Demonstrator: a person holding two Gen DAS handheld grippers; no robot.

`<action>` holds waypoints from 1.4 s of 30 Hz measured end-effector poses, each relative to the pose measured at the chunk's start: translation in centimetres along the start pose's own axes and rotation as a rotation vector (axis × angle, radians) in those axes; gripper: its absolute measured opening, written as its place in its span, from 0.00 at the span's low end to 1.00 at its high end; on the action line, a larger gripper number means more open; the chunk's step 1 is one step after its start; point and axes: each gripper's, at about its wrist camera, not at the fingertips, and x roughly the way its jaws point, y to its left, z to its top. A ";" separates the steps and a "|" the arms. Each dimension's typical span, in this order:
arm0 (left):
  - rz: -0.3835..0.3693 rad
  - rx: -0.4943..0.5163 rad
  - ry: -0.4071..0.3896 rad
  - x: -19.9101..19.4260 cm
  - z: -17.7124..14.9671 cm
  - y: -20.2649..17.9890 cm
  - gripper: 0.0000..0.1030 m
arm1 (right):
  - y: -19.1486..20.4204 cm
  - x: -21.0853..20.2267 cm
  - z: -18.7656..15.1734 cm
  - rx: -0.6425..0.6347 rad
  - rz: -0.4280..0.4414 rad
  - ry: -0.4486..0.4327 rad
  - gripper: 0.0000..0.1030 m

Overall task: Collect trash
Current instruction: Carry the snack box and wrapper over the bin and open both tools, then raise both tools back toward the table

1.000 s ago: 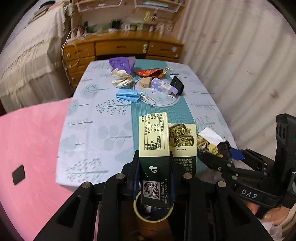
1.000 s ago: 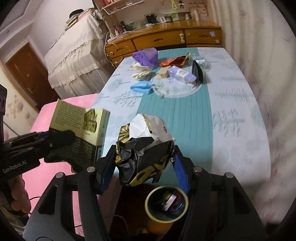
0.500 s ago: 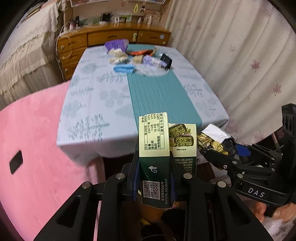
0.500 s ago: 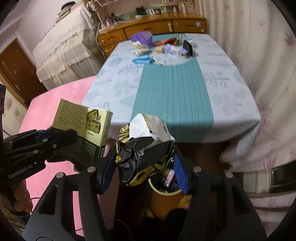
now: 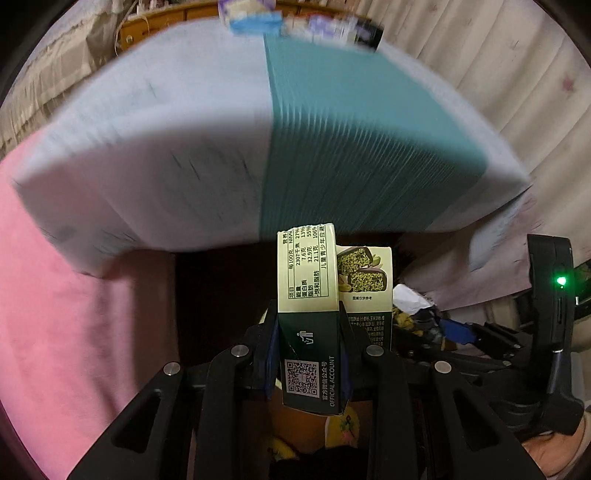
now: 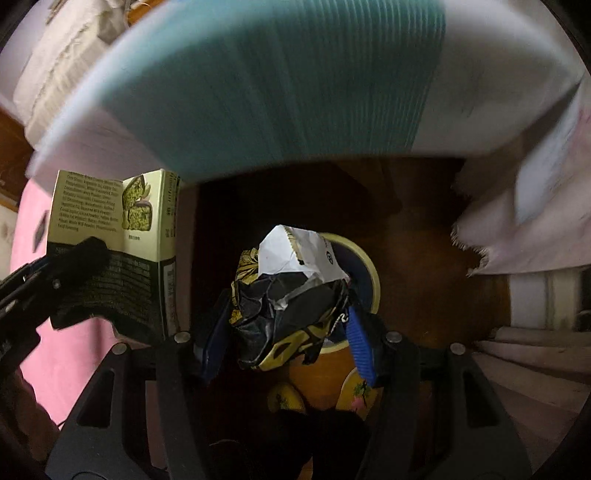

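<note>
My left gripper (image 5: 308,328) is shut on a green and cream snack box (image 5: 310,280), held upright below the table's front edge; the box also shows in the right wrist view (image 6: 110,236). My right gripper (image 6: 288,332) is shut on a crumpled black, yellow and white wrapper (image 6: 291,295). It hangs right over an orange trash bin with a cream rim (image 6: 369,273). In the left wrist view the right gripper (image 5: 443,332) sits just right of the box. More trash (image 5: 295,18) lies blurred at the table's far end.
The table (image 5: 184,147) with a pale cloth and teal runner (image 5: 351,147) looms above both grippers. A pink rug (image 5: 55,314) covers the floor on the left. Curtains (image 5: 517,92) hang on the right. The floor under the table is dark.
Both grippers have dropped from above the table to below its front edge, still holding the box and the wrapper. The bin now sits directly under the right gripper.
</note>
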 end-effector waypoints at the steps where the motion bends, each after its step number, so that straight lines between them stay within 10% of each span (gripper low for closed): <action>1: 0.004 -0.004 0.010 1.8 -0.4 0.1 0.25 | -0.5 1.8 -0.3 0.008 -0.001 0.006 0.53; 15: 0.101 -0.012 0.087 21.4 -6.4 1.9 0.26 | -3.7 19.9 -2.1 0.016 -0.007 0.092 0.57; 22: 0.089 -0.057 0.110 24.6 -7.1 3.9 0.89 | -4.0 23.3 -3.3 0.027 -0.003 0.126 0.65; 32: 0.088 -0.087 0.055 19.9 -7.1 3.7 0.89 | -3.9 20.3 -3.7 0.031 -0.020 0.048 0.67; 42: 0.095 -0.073 -0.006 5.8 -3.4 1.6 0.89 | -1.7 7.9 -2.6 0.063 -0.006 0.002 0.68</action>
